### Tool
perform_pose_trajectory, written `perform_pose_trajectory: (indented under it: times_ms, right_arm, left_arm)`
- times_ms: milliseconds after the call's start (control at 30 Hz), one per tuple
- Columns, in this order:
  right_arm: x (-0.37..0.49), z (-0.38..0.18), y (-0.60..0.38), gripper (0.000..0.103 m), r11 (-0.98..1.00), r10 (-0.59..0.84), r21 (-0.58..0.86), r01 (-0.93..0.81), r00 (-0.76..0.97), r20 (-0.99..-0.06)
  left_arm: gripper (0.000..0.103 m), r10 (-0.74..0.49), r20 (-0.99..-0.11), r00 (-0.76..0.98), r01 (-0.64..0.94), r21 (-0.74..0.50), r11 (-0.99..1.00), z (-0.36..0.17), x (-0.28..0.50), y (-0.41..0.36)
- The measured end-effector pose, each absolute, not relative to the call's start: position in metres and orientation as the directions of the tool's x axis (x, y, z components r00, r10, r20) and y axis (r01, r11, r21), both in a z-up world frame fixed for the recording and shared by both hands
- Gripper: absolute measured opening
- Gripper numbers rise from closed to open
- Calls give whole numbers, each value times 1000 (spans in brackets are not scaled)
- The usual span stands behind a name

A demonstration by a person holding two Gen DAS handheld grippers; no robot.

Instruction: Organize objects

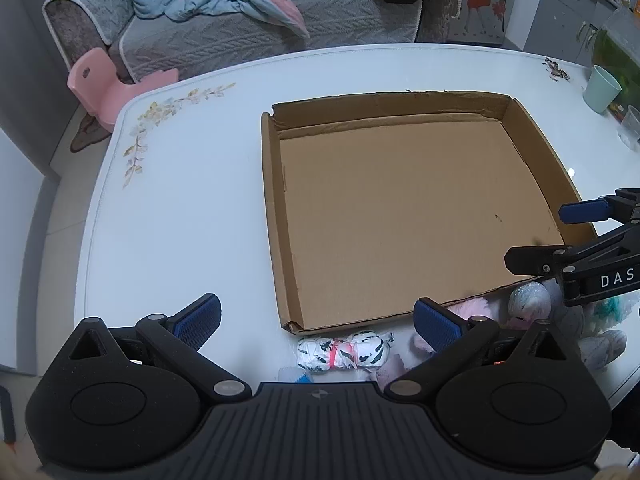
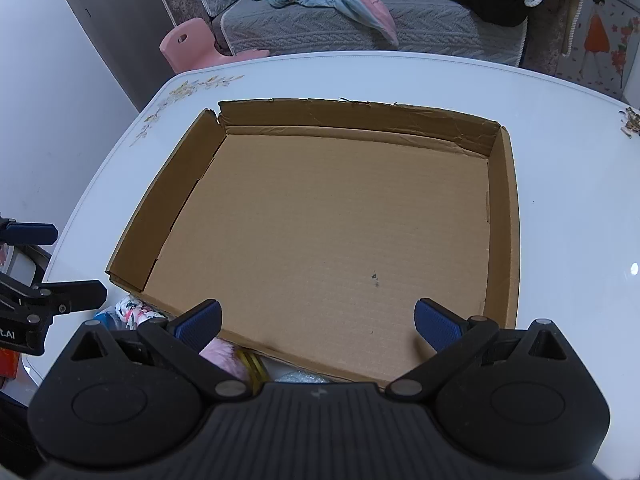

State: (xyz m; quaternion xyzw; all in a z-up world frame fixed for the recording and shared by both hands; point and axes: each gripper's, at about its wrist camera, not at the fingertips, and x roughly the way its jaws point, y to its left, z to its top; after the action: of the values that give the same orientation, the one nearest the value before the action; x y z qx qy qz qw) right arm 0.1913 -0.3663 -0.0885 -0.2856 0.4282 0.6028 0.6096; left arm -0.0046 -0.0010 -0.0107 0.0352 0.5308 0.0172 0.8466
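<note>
A shallow brown cardboard tray (image 1: 276, 208) lies on the white table (image 1: 180, 208), with nothing inside it; it also fills the right wrist view (image 2: 502, 208). My left gripper (image 1: 318, 320) is open and empty above the tray's near left corner. Below it lies a white roll with black marks and a pink band (image 1: 344, 354). Pink fluffy things (image 1: 472, 308) and a silvery glitter ball (image 1: 528, 300) lie along the near edge. My right gripper (image 2: 318, 320) is open and empty over the tray's near edge, and shows in the left wrist view (image 1: 548, 236).
A mint green cup (image 1: 600, 88) and a clear container (image 1: 632, 124) stand at the table's far right. A grey sofa (image 1: 224, 40) with clothes and a pink stool (image 1: 104, 84) stand beyond the table. The patterned roll (image 2: 134, 312), pink fluff (image 2: 222, 358) and yellow bands (image 2: 252, 364) show under the right gripper.
</note>
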Motion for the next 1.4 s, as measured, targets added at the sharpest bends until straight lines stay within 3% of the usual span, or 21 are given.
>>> perform_pose_trajectory:
  times_ms: [667, 1067, 1400]
  right_arm:
    - [193, -86, -369, 103, 111, 486, 174, -978, -99, -868]
    - [222, -58, -397, 103, 119, 489, 170, -978, -91, -867]
    - [250, -87, -413, 102, 211, 328, 141, -967, -66, -942]
  left_arm:
    - [103, 74, -915, 396, 1, 81, 997, -15, -13, 11]
    - [103, 76, -956, 283, 89, 105, 990, -26, -45, 31]
    - [103, 109, -977, 182, 96, 128, 987, -62, -46, 26]
